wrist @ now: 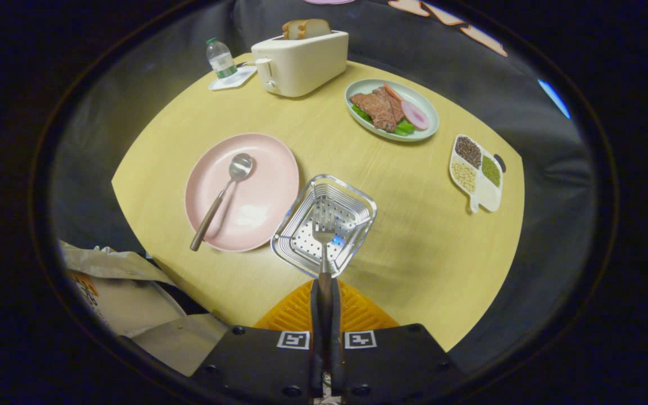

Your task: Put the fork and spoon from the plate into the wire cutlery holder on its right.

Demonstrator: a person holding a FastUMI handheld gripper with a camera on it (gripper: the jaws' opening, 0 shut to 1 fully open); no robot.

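My gripper point(324, 292) is shut on the fork point(323, 239), gripping its dark handle so the tines point forward. The tines hang over the open top of the wire cutlery holder point(358, 198), which stands just ahead of my fingers. Left of the holder lies the pink plate point(262, 202). On it rests the spoon point(223, 194), bowl toward the far side, brown handle reaching over the plate's near rim.
On the round yellow table point(425, 247) a white toaster point(300, 61) with bread stands at the back, a water bottle point(220, 58) beside it. A plate of meat and vegetables point(391, 108) and a divided dish of beans point(476, 173) lie to the right. Bags point(127, 292) sit below the table's near-left edge.
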